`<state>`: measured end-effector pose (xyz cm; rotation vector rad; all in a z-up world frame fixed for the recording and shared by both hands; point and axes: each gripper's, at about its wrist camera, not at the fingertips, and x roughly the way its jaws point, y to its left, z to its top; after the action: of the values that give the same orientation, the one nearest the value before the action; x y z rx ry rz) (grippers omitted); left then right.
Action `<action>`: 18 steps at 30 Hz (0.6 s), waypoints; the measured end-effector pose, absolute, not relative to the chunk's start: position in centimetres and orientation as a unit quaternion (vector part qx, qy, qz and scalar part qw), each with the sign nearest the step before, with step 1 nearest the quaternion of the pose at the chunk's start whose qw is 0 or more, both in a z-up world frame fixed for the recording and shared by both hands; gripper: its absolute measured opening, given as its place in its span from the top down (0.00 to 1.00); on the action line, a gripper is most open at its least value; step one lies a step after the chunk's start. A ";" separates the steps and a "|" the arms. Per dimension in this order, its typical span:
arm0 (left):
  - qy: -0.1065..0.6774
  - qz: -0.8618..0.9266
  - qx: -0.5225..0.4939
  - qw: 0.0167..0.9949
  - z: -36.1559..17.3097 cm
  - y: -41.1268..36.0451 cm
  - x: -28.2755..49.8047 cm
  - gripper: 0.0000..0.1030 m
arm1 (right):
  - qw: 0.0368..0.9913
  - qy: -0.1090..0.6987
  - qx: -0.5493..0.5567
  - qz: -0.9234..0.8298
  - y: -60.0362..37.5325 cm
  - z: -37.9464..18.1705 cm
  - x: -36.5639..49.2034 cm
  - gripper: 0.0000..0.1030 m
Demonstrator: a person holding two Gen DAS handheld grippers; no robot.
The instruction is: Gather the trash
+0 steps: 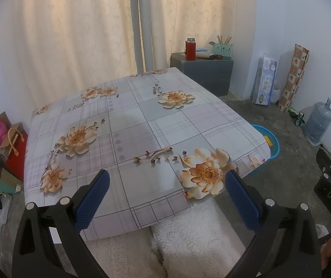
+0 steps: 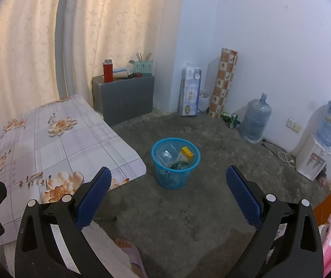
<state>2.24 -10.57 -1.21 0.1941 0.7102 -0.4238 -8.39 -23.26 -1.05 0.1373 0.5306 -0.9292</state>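
A blue mesh waste basket (image 2: 175, 162) stands on the floor right of the table; it holds a clear plastic box (image 2: 165, 156), a yellow carton (image 2: 186, 154) and a dark green item (image 2: 179, 165). Its rim shows past the table's right edge in the left wrist view (image 1: 271, 143). My right gripper (image 2: 169, 194) is open and empty, above the floor in front of the basket. My left gripper (image 1: 166, 197) is open and empty, over the near edge of the table (image 1: 142, 120), which has a floral cloth and nothing on it.
A grey cabinet (image 2: 123, 97) with a red flask stands behind the table. A tissue pack (image 2: 189, 92), a rolled mat (image 2: 223, 83), cans (image 2: 231, 119), water jugs (image 2: 256, 118) and a dispenser (image 2: 313, 157) line the right wall. Boxes and bags (image 1: 3, 153) sit left of the table.
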 end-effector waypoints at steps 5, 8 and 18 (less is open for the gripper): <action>0.344 -0.204 0.093 0.912 -1.5 -10.4 2.3 0.05 | 0.858 0.254 0.064 -0.442 -23.3 -1.0 -8.5 0.08; 0.344 -0.202 0.092 0.912 -1.5 -10.4 2.3 0.05 | 0.858 0.255 0.063 -0.442 -23.3 -1.0 -8.5 0.08; 0.346 -0.202 0.093 0.912 -1.6 -10.3 2.5 0.05 | 0.860 0.264 0.061 -0.432 -23.4 -1.2 -8.6 0.08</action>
<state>2.54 -10.28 -1.58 0.1917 0.7124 -0.4163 -8.61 -23.35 -1.21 0.1277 0.5544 -0.9056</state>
